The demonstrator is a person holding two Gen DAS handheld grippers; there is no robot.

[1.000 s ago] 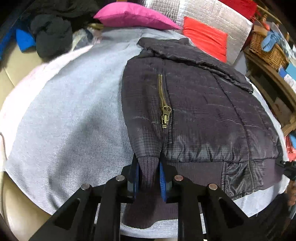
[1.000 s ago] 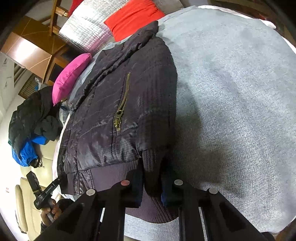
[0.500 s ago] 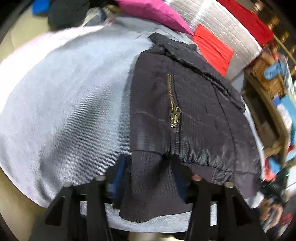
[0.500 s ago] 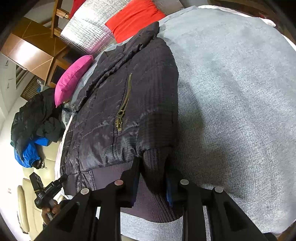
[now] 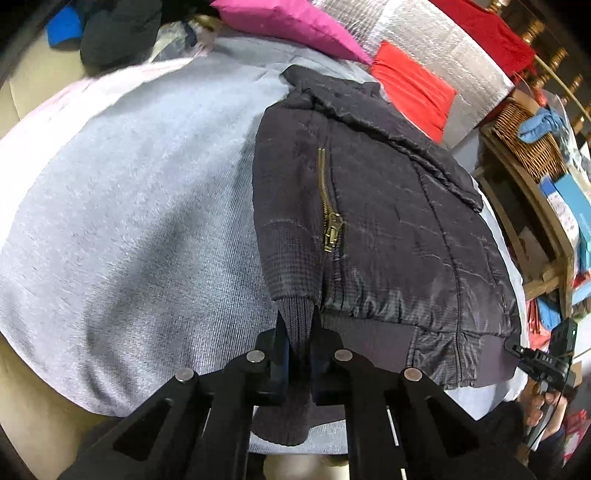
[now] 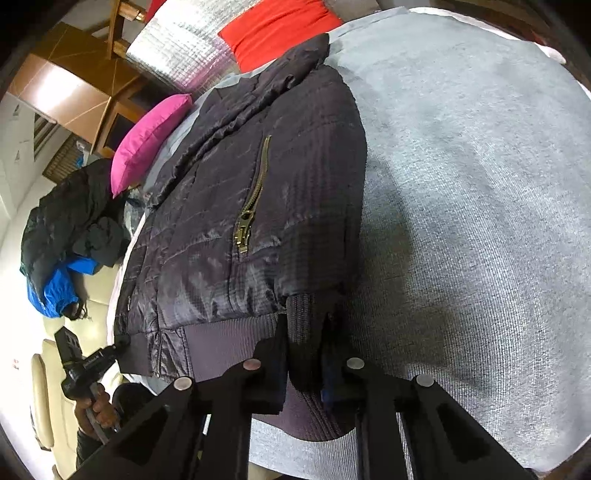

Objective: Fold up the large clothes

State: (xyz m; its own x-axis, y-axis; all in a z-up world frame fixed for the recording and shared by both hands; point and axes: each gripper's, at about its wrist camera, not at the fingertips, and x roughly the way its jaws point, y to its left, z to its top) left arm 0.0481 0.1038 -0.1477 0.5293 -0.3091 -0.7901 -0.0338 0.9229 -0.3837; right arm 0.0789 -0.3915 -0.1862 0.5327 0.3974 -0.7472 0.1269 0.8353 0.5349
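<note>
A dark quilted jacket (image 5: pixel 388 229) lies front up on a grey cloth-covered surface (image 5: pixel 129 221), collar far and ribbed hem near. Each sleeve, with its brass zipper (image 5: pixel 330 218), is folded along the body. My left gripper (image 5: pixel 297 332) is shut on the ribbed left sleeve cuff (image 5: pixel 295 314) at the hem's left end. In the right wrist view the same jacket (image 6: pixel 258 166) lies left of centre. My right gripper (image 6: pixel 304 339) has the right sleeve cuff (image 6: pixel 304 310) between its closing jaws, and the pads press on the rib.
A pink cushion (image 5: pixel 288 26), red cushions (image 5: pixel 413 88) and a silver quilted mat lie beyond the collar. Dark and blue clothes (image 6: pixel 62 251) are piled at the far left. A wicker basket (image 5: pixel 528 144) sits on wooden shelves to the right. A hand (image 6: pixel 96 406) holds the other gripper's handle.
The left jaws spread wide around the cuff half a second ago and have shut on it again, while that view tilted. The right jaws widened slightly, then narrowed on their cuff.
</note>
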